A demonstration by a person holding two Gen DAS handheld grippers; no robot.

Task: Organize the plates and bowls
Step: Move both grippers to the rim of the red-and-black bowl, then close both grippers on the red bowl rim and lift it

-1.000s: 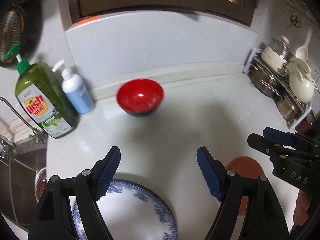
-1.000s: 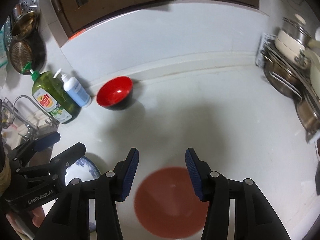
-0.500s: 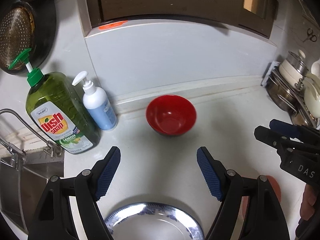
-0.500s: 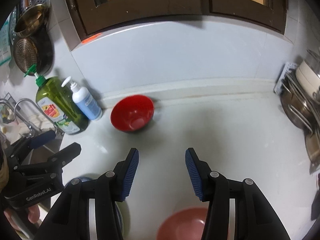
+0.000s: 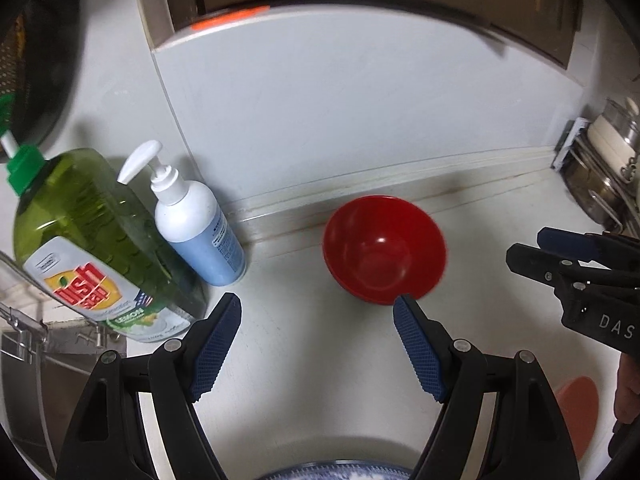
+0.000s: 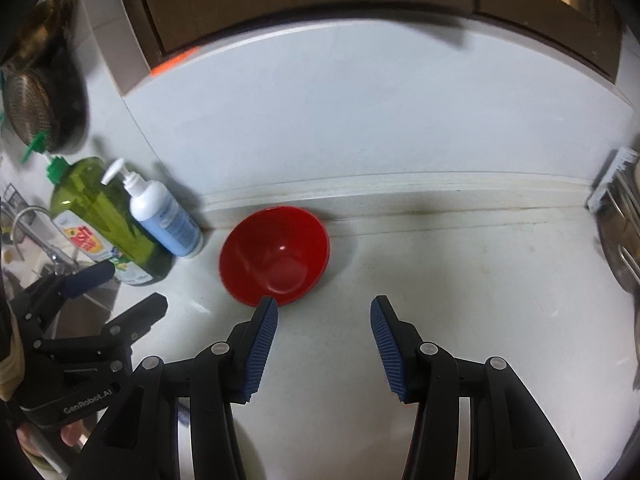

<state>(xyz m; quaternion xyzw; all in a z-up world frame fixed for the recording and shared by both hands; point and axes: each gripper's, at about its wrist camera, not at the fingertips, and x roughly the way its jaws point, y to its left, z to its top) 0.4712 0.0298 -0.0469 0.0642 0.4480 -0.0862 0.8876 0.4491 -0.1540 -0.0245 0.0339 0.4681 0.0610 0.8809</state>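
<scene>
A red bowl (image 5: 384,250) stands upright on the white counter near the back wall; it also shows in the right wrist view (image 6: 275,255). My left gripper (image 5: 318,312) is open and empty, its right fingertip just in front of the bowl. My right gripper (image 6: 323,312) is open and empty, its left fingertip at the bowl's near rim. A blue-patterned plate's rim (image 5: 336,474) shows at the bottom edge, below the left gripper. A terracotta plate (image 5: 576,416) lies at the lower right, partly hidden.
A green dish soap bottle (image 5: 92,248) and a white pump bottle (image 5: 192,220) stand left of the bowl. A sink with a faucet (image 6: 32,228) is at the far left. A rack of pots (image 5: 604,168) stands at the right. A wall runs behind.
Both grippers have moved forward toward the red bowl, which now looks larger and closer. The blue-patterned plate and the terracotta plate have slid down, almost out of view.
</scene>
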